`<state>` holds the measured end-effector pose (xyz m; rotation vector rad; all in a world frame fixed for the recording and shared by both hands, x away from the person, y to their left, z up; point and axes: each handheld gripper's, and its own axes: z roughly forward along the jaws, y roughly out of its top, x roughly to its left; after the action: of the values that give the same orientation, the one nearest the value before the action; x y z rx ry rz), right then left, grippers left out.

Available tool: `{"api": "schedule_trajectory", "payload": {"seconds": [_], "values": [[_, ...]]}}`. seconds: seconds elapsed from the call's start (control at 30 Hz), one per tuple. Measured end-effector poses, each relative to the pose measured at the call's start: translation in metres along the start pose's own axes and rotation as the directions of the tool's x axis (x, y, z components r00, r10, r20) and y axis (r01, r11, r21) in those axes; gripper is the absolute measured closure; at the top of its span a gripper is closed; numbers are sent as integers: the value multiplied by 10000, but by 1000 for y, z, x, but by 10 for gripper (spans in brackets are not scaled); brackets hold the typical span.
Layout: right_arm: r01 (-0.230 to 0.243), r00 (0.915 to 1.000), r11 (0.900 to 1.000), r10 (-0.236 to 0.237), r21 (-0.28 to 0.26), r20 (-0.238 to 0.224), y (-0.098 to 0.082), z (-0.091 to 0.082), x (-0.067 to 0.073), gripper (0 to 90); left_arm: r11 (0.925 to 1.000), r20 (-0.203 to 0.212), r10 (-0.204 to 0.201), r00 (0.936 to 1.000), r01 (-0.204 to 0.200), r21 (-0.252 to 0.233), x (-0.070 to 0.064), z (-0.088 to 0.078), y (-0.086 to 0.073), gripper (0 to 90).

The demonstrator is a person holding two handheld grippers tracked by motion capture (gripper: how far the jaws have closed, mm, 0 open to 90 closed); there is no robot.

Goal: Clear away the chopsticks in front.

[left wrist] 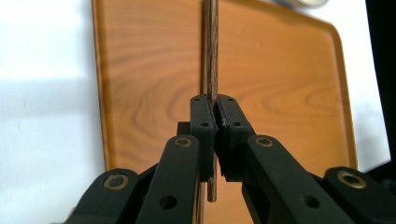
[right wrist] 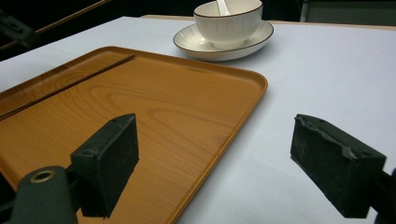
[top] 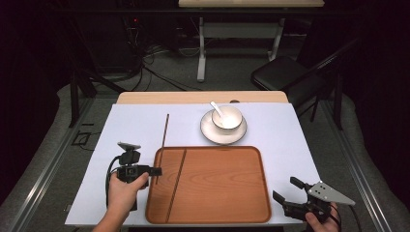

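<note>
Currently clamping one dark wooden chopstick w/ left gripper, jaws pinched tight on it, over left edge of wooden tray. Second chopstick lying in tray nr left rim. Right gripper spread wide, nothing between, hovering at tray's right front corner.

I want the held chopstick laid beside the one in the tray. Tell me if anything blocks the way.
Nothing visible does. The left gripper holds the chopstick at the tray's left rim; the other chopstick lies inside with bare wood around it.
</note>
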<state>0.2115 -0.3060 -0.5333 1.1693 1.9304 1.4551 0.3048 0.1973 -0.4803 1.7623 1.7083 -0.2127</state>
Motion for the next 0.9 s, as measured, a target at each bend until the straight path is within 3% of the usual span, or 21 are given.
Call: {"api": "schedule_trajectory", "payload": {"seconds": [0.2, 0.47, 0.9], "values": [[-39, 10000, 10000, 39, 7, 26, 0, 0, -1, 149, 9991, 14, 186, 9998, -186, 384, 0, 1, -22, 862], [14, 10000, 10000, -14, 49, 8, 0, 1, 0, 149, 9933, -35, 424, 9991, -418, 1076, 2, 15, -47, 863], [-61, 10000, 9999, 61, 83, -6, 0, 1, -1, 149, 9870, -273, 161, 9995, -115, 1601, 12, 20, -65, 862]]}}
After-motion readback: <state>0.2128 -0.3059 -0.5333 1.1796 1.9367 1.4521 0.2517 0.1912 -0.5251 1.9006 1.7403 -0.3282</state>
